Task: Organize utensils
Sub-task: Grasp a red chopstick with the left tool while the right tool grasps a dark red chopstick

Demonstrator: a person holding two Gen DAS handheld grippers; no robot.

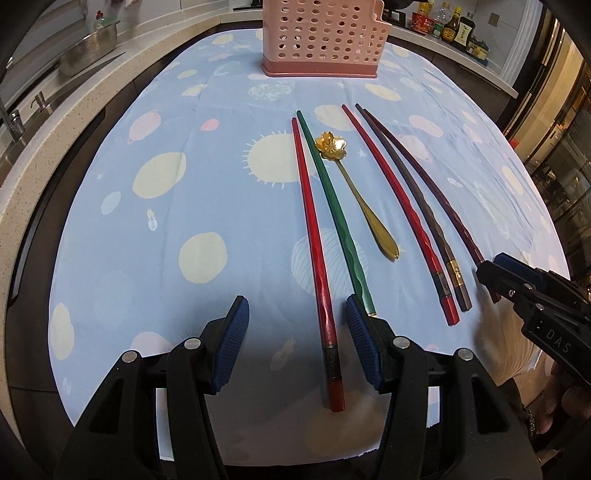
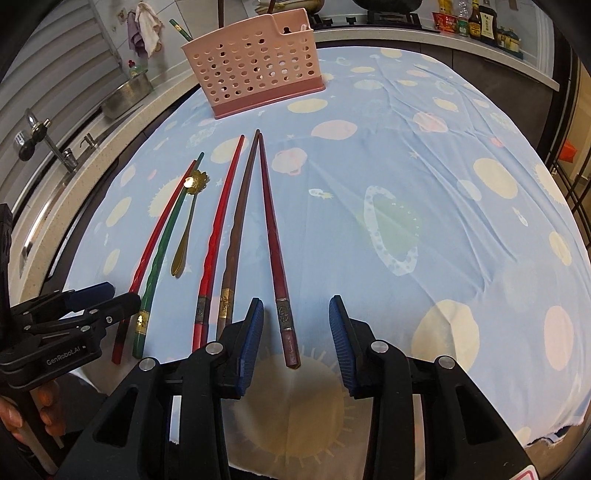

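Several chopsticks and a gold flower-ended spoon [image 1: 354, 192] lie side by side on the blue patterned cloth [image 1: 184, 236]. My left gripper [image 1: 295, 306] is open low over the cloth. The leftmost red chopstick [image 1: 310, 236] runs between its pads untouched, and the green chopstick [image 1: 332, 206] passes under the right pad. My right gripper [image 2: 296, 306] is open astride the handle end of the dark red chopstick [image 2: 271, 236], with clear gaps on both sides. A brown chopstick [image 2: 240, 221] and another red one [image 2: 218, 236] lie just left of it. The pink perforated holder [image 2: 255, 62] stands at the far side.
A green chopstick [image 2: 181, 29] sticks up from the holder. The counter at left has a faucet [image 2: 55, 147] and a metal bowl [image 2: 129, 92]. Sauce bottles [image 2: 476, 22] line the back counter. The cloth's near edge hangs just below both grippers.
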